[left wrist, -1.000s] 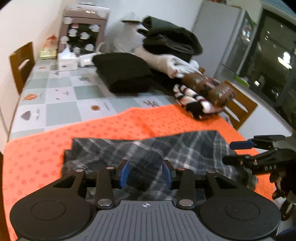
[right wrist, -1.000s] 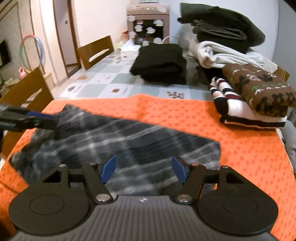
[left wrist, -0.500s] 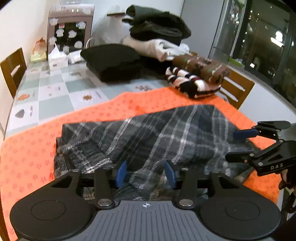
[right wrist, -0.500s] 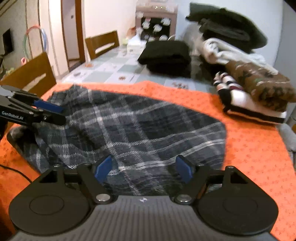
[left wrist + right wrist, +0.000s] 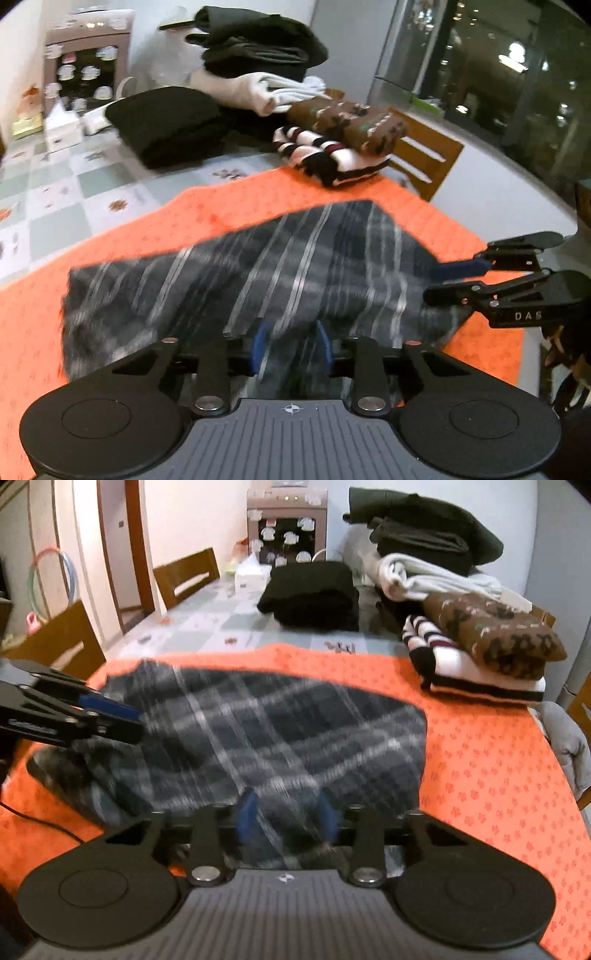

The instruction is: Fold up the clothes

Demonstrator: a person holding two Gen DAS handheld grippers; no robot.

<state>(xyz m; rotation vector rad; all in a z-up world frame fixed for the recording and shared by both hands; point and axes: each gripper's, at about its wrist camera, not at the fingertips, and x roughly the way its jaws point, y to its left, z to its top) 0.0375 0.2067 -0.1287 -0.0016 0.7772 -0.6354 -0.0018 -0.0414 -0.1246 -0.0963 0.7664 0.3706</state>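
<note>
Covering the lower half of both views, your orange mat (image 5: 480,760) carries the plaid garment (image 5: 280,734), which sprawls across its middle with its near edge gathered up toward you. Stacked in the upper right of the right wrist view are folded clothes: a brown patterned sweater (image 5: 495,635) on a striped one (image 5: 480,672). The plaid cloth looks soft, limp and fairly thick, so it should drape and bunch rather than hold a crease; take it at an edge or corner, not mid-panel. Your left gripper (image 5: 291,347) has its pads drawn narrow with plaid fabric running between them. Your right gripper (image 5: 286,818) looks much the same, though blur keeps you from being certain it truly pinches the cloth.
</note>
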